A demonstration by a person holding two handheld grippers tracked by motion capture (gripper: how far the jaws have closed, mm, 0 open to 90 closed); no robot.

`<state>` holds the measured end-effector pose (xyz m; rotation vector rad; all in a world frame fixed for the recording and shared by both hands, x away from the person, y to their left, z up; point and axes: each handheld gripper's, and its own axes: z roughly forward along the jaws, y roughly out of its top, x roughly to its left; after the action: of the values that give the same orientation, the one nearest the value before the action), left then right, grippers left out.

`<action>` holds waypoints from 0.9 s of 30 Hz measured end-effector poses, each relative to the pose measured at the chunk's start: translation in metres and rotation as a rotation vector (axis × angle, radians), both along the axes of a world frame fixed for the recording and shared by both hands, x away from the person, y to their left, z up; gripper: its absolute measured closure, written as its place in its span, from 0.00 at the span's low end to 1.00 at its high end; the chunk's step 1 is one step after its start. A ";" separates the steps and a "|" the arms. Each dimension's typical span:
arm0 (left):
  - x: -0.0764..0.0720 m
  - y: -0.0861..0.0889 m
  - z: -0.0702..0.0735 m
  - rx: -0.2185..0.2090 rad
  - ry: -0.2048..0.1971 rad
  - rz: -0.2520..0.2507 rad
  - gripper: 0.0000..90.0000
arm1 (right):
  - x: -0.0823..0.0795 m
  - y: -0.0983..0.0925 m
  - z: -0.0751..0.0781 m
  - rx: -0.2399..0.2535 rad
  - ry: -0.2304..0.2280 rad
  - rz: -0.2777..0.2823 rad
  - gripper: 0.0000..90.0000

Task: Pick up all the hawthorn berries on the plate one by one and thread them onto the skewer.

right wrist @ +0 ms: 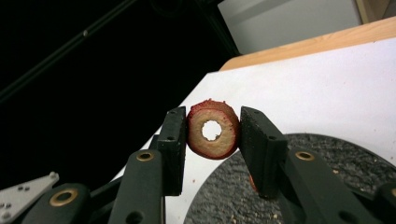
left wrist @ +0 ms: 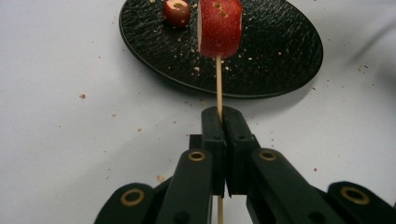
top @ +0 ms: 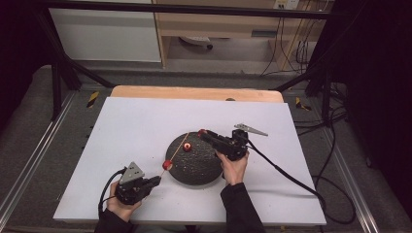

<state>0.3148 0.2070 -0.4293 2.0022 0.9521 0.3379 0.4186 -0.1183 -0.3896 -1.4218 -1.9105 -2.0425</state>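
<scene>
A black, rough-textured plate point(top: 194, 167) sits near the middle of a white table point(top: 136, 121), holding one small red fruit piece point(top: 187, 147) with a pale cored top on its far-left part, amid scattered crumbs. In the left gripper view that same loose piece point(left wrist: 176, 12) lies at the plate's far edge, dark red with a tan hollow in its top.

A thin wooden skewer point(top: 175, 154) runs slantwise from the left gripper point(top: 154, 181), at the near left of the table, up over the plate's left rim. The left gripper is clenched tight on the skewer's lower end; its view shows the stick point(left wrist: 218, 81) rising straight out from between the pressed-together jaws. Threaded on the stick is a red fruit chunk point(left wrist: 220, 27), glossy-skinned with pale speckles, cut flat on top where small holes show in tan flesh. In the high view this chunk point(top: 167, 165) hangs just beside the plate's left edge.

The right gripper point(top: 202, 133), held by a hand at the plate's right side, reaches leftward above the plate's far part. It is grasping a ring-shaped fruit slice point(right wrist: 213, 129) between its pads: red skin round the outside, cream flesh, and a clean round hole through the centre. The slice stands on edge, raised above the plate's rim point(right wrist: 327, 140).
</scene>
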 end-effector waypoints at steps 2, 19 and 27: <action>0.000 -0.001 0.000 -0.004 0.000 0.000 0.98 | 0.001 0.000 0.000 0.014 -0.006 -0.012 0.70; -0.001 -0.008 0.000 -0.023 -0.008 0.002 0.98 | 0.006 0.003 -0.001 0.118 -0.043 -0.106 0.70; -0.002 -0.012 0.000 -0.033 -0.010 -0.002 0.98 | 0.011 0.004 -0.004 0.160 -0.053 -0.142 0.70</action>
<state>0.3127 0.1949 -0.4291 1.9697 0.9439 0.3283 0.4295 -0.1140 -0.3940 -1.5200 -1.6623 -2.2582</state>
